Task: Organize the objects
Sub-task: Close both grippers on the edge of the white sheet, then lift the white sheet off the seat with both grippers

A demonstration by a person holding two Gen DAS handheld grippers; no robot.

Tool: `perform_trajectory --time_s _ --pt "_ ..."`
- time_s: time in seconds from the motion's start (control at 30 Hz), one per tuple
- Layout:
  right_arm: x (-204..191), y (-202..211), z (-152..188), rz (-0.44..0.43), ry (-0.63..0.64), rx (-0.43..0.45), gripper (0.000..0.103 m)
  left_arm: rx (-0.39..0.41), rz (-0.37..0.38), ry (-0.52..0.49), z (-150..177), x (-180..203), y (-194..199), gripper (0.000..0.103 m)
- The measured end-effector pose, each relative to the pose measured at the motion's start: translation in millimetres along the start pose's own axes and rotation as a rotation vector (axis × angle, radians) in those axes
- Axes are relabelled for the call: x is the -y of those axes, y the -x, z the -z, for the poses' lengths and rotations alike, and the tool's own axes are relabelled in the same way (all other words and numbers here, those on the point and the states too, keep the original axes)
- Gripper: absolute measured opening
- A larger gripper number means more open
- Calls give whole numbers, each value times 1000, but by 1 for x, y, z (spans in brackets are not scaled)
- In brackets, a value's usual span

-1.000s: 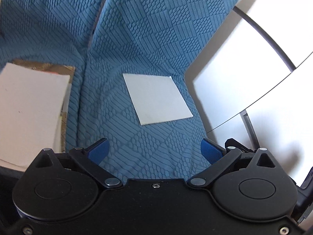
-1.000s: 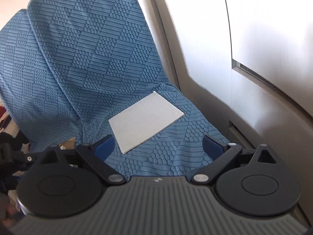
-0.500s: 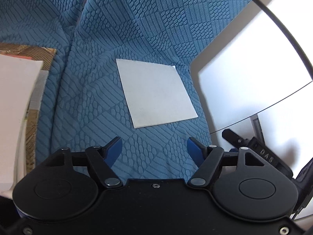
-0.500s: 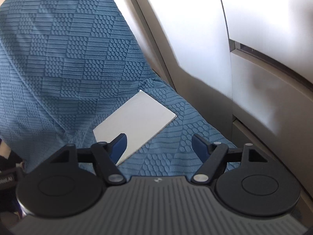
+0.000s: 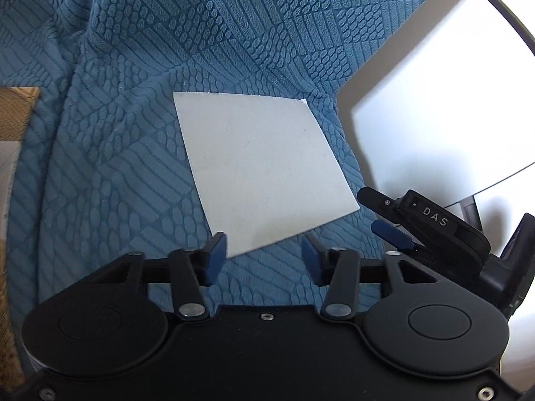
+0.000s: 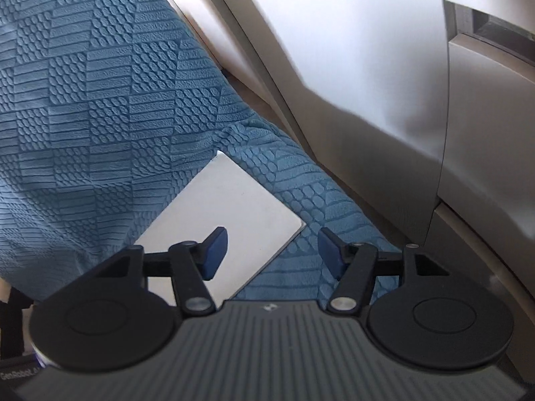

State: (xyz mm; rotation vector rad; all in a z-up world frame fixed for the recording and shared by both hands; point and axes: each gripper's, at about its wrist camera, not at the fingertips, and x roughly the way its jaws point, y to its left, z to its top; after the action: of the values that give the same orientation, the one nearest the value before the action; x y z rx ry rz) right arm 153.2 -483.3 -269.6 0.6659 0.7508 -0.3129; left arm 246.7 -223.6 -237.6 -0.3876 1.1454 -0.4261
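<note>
Card (image 5: 264, 173), flat, pale grey and square, lies on blue quilted cover (image 5: 133, 167); my left gripper (image 5: 264, 260) and right gripper (image 6: 272, 252), jaws just narrowing, hold nothing.

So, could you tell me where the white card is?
The white card lies flat on the blue cover, just ahead of both grippers, near the pale wall on its right.

- My right gripper's (image 6: 271, 254) body hides the near corner of the white card (image 6: 220, 214); I can't see that part
- On the left edge, a brown thing (image 5: 15, 113) is cut off; I can't tell what it is
- The grey wall (image 6: 367, 67) looks blurry to me
</note>
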Motion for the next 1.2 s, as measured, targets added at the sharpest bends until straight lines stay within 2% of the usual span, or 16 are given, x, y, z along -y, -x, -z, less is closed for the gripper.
perform_trajectory --time_s 0.1,0.13,0.33,0.53,0.67,0.77,0.87,1.0,1.03,1.07,1.2 --pt "1 -8 -3 -7 15 3 62 -4 7 -2 -6 -2 -13 26" --pt "1 -11 -4 -8 17 -3 59 -8 12 -8 -7 -2 -17 22" --pt "0 -22 -10 -27 43 -16 54 -31 -20 -42 -7 0 -31 15" --pt "-7 -26 -11 -55 79 -20 54 -27 -13 -46 -8 -2 -27 14" --pt "6 -30 -15 -200 -61 -76 54 -25 -14 -43 -8 -5 -26 13" --pt "17 -31 -17 -258 -165 -85 54 -24 -13 -42 -8 -5 -27 12" --pt "25 -32 -18 -377 -276 -91 46 -24 -15 -44 -9 -5 -27 11" --pt "19 -26 -20 -441 -275 -43 43 -22 -16 -38 -9 -6 -29 8" --pt "16 -27 -20 -444 -273 -43 40 -23 -16 -34 -9 -6 -30 7" --pt "14 -29 -20 -433 -266 -51 33 -23 -15 -32 -9 -6 -30 7" --pt "2 -42 -21 -340 -223 -92 23 -27 -10 -42 -9 -5 -30 7"
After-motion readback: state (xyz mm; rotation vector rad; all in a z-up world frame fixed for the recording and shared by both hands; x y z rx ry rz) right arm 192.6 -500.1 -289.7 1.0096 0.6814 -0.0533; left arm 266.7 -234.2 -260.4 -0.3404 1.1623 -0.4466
